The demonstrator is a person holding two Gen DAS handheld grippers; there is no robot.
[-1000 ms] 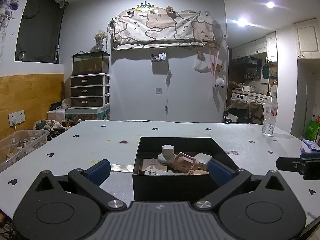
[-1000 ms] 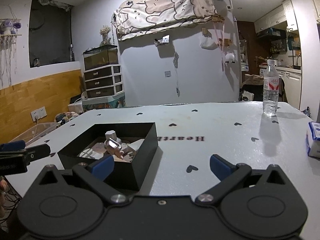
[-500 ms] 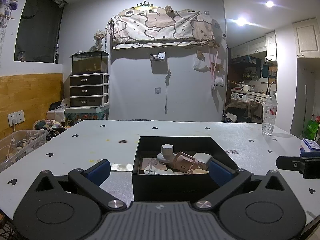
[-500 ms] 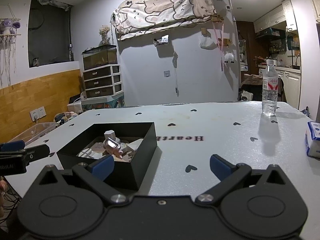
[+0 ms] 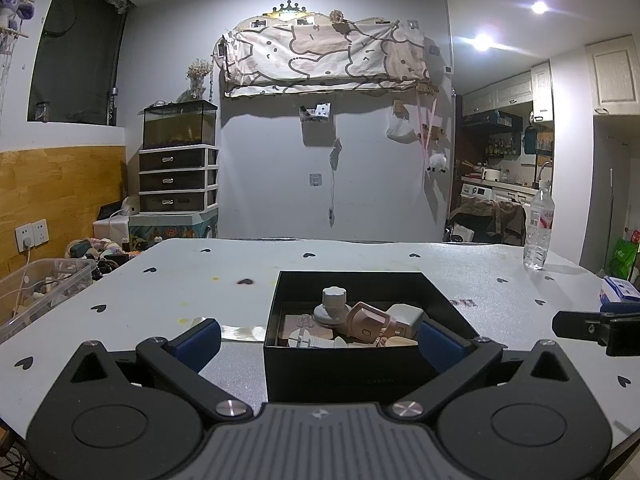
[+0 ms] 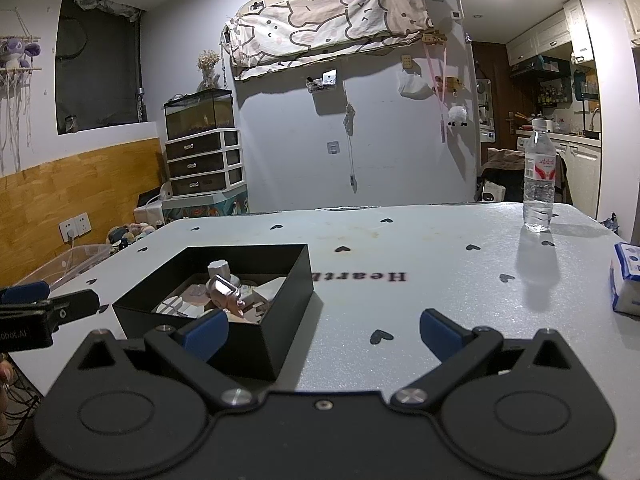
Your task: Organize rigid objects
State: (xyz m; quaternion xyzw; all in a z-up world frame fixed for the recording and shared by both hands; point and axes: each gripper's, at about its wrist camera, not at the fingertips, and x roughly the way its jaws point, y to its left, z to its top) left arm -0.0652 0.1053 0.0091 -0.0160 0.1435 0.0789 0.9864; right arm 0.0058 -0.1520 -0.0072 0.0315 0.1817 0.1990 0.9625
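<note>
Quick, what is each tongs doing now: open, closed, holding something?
Left tongs: open, holding nothing, hanging near the black box.
Right tongs: open, holding nothing, above the table.

A: Any writing to read?
B: "Heart", printed upside down on the white table [image 6: 400,264], right of the black box [image 6: 256,344].
A: More?
B: "obot.AI" on the left gripper [image 6: 24,334]; the bottle label [image 6: 540,168] stays illegible.

Our left gripper [image 5: 318,338] hangs wide open, empty, just before the black box [image 5: 348,368]. Inside the box we see a white knob [image 5: 333,304] and a pink piece [image 5: 366,322]. Well right of the box stands a water bottle [image 5: 538,232].
</note>
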